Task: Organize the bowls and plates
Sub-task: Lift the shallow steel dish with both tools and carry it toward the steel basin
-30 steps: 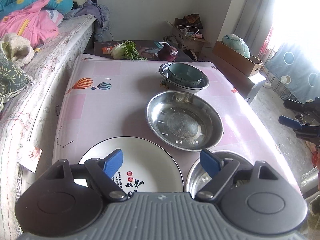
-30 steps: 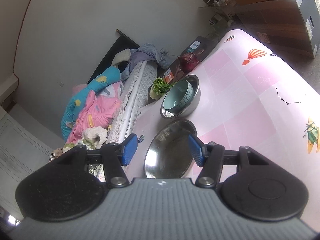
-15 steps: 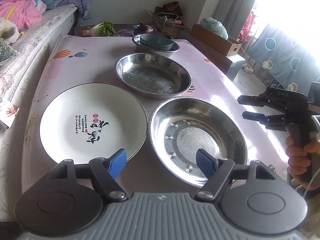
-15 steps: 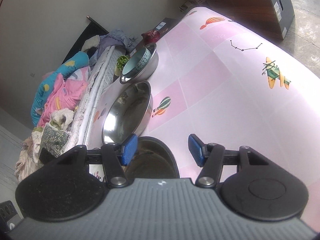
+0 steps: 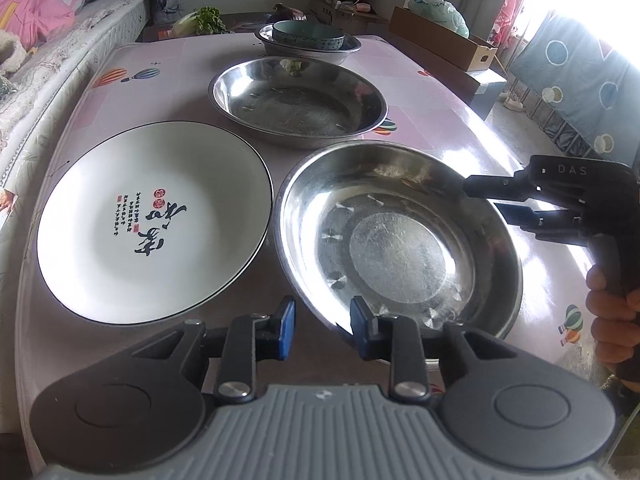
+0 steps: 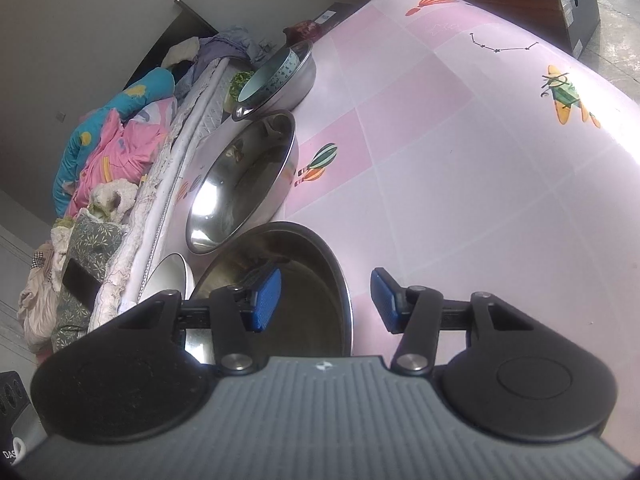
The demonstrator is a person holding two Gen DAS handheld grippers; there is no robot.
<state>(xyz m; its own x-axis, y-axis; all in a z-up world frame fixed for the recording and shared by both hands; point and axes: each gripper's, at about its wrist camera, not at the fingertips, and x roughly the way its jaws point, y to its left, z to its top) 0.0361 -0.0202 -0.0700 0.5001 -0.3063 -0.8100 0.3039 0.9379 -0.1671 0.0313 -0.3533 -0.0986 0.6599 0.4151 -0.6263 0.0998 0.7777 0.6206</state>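
Observation:
A near steel plate (image 5: 396, 240) lies at the table's front right, beside a white plate (image 5: 152, 216) with dark characters. Behind them sits a second steel plate (image 5: 298, 100), then a teal bowl (image 5: 308, 36) nested in a steel bowl (image 5: 344, 50). My left gripper (image 5: 322, 326) is open, its jaws astride the near steel plate's front rim. My right gripper (image 6: 326, 296) is open, its jaws astride the same plate's right rim (image 6: 344, 288); it also shows in the left wrist view (image 5: 496, 200).
The table has a pink balloon-print cloth (image 6: 460, 160). A bed with piled bedding (image 6: 116, 140) runs along its left side. Greens (image 5: 204, 20) and cardboard boxes (image 5: 440, 40) lie beyond the far edge.
My left gripper's jaws have narrowed and come down over the near steel plate's front rim. My right gripper has moved in over the plate's right rim.

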